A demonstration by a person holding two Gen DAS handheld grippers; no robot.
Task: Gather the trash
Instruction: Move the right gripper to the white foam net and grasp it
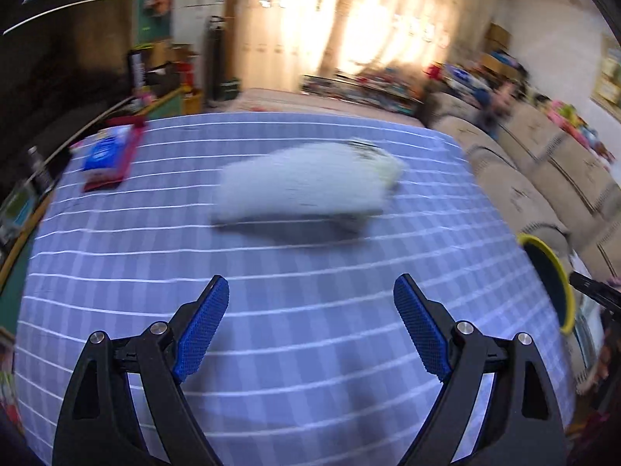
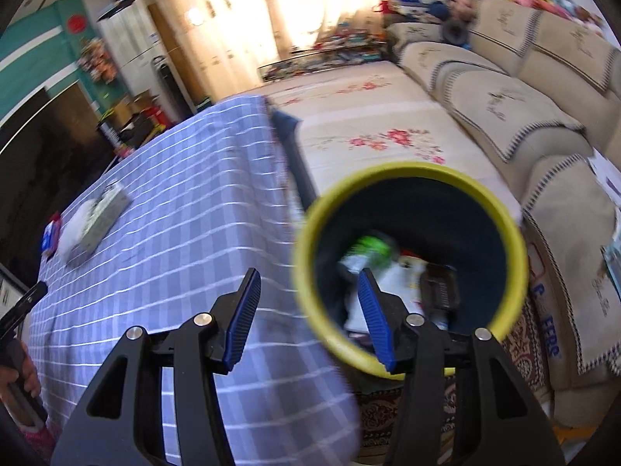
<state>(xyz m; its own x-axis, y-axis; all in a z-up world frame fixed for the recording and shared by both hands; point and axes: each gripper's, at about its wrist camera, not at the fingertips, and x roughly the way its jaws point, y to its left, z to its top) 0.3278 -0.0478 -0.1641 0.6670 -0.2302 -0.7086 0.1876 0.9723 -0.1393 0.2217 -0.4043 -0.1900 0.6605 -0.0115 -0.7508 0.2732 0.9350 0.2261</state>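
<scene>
Blue ribbed pads of the left gripper (image 1: 310, 291) stand wide apart with nothing between them, above the checked blue tablecloth (image 1: 310, 349) that covers the table. Its jaws are empty and not touching the cloth.

Past those pads, near the middle of the tablecloth, lies a pale white package (image 1: 306, 186), badly blurred; the right wrist view shows it as a flat whitish box with something soft and white against it. Beyond it, at the cloth's far left corner, sits a blue packet (image 1: 104, 153) on a red tray or book; which of the two cannot be told.

From the other camera, the right gripper (image 2: 308, 275) is about half spread and empty. One pad hangs over the edge of the tablecloth and the other shows against the mouth of the yellow-rimmed bin (image 2: 411, 169), which stands just beside the cloth's edge on a patterned rug (image 2: 520, 353). Inside the bin lie a green wrapper (image 2: 370, 246), some white paper and a dark container. That same bin shows at the right edge of the left view.

At the lower left of the right view, a hand (image 2: 23, 376) grips a black handle beside the tablecloth.

Farther from the tablecloth lie a floral mat (image 2: 368, 124), a beige sofa (image 2: 504, 101) and bright curtains.
</scene>
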